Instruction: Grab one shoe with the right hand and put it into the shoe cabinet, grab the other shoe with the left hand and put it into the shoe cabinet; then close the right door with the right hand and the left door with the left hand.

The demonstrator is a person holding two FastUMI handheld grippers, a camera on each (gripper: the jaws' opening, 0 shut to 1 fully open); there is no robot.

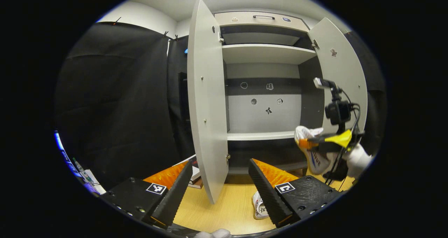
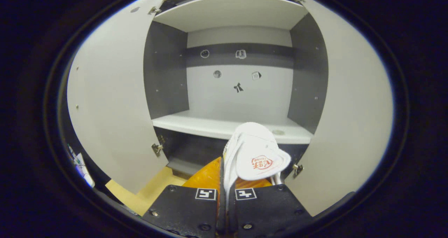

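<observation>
Shoes both outside the cabinet point(image 2: 231, 126); doors open. I am pinching a white sneaker point(image 2: 257, 154) in the right gripper point(image 2: 224, 196) at lower centre, long axis pointing toward the shelf. Left gripper point(image 1: 220, 192) is hanging spread; second sneaker point(image 1: 259, 206) is lying on the floor point(image 1: 227, 210), bottom centre.

Your shoe cabinet point(image 1: 262, 91) stands with its left door point(image 1: 206, 101) and right door point(image 1: 341, 73) both swung wide, grey shelves bare. One white shoe point(image 2: 253, 154), red logo on its tongue, hangs pinched in front of the middle shelf point(image 2: 217, 124). The other white shoe point(image 1: 259, 205) lies on the wooden floor point(image 1: 227, 210) before the cabinet.
</observation>
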